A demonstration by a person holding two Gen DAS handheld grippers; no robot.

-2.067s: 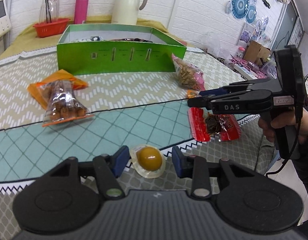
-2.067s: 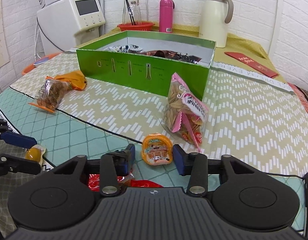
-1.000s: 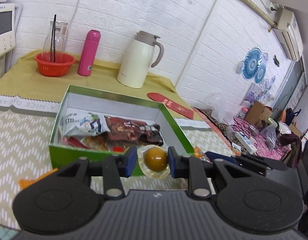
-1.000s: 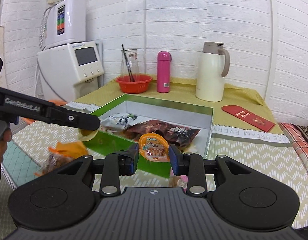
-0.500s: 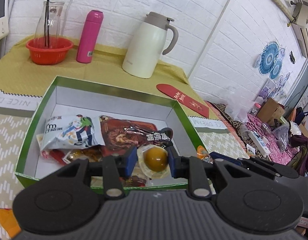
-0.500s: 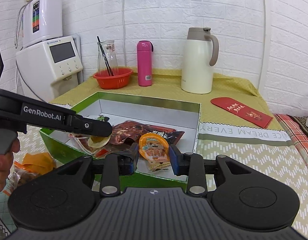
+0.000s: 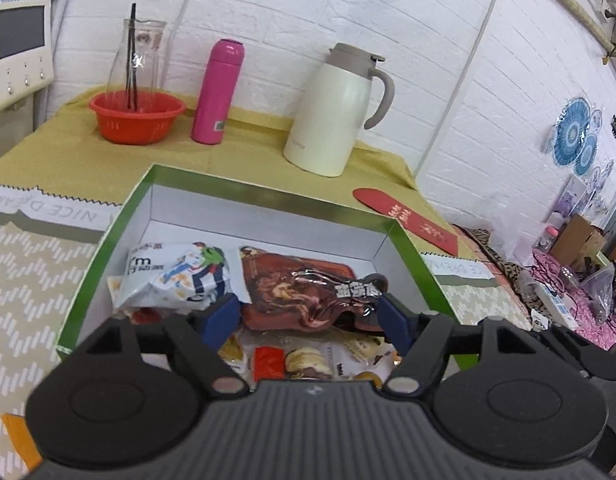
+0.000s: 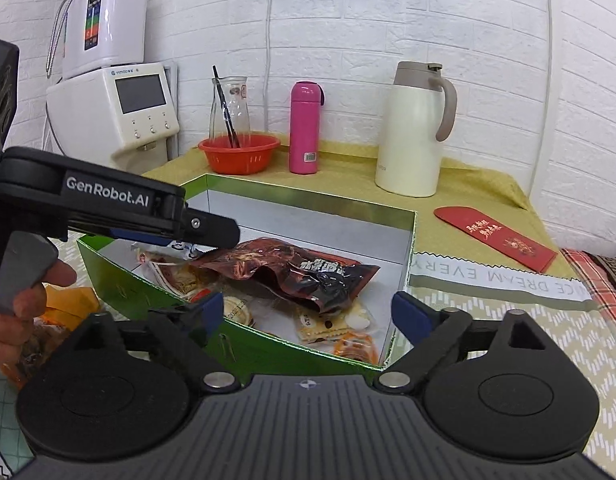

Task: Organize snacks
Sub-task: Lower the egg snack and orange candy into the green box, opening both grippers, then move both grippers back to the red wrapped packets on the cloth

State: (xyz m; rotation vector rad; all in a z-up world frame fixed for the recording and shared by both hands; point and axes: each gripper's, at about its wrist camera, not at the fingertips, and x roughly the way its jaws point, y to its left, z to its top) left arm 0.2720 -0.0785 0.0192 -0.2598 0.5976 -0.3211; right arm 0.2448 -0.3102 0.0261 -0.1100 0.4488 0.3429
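Observation:
The green snack box (image 7: pixel 267 194) with white inner walls lies right under both grippers. My left gripper (image 7: pixel 308 316) hangs over its near side; its jaws are opening and nothing is between the blue pads. My right gripper (image 8: pixel 308 314) hovers over the box's front right corner (image 8: pixel 384 360), its jaws also opening and empty. The small orange jelly packet (image 8: pixel 356 350) lies inside that corner. A brown-red pouch (image 7: pixel 303 292) and a white printed bag (image 7: pixel 175 276) rest on top of several smaller snacks. In the right wrist view the left gripper (image 8: pixel 211 236) reaches in from the left, held by a hand (image 8: pixel 27 296).
Behind the box stand a white thermos jug (image 7: pixel 336 112), a pink bottle (image 7: pixel 217 92) and a red basket (image 7: pixel 135 116) holding a glass carafe. A red envelope (image 7: pixel 408 216) lies at the back right. Orange snack bags (image 8: pixel 63 304) lie on the mat left of the box.
Both grippers carried their snacks from the table to over the box, then opened. The yellow cup has left the left jaws and the orange packet the right; the packet now lies in the box.

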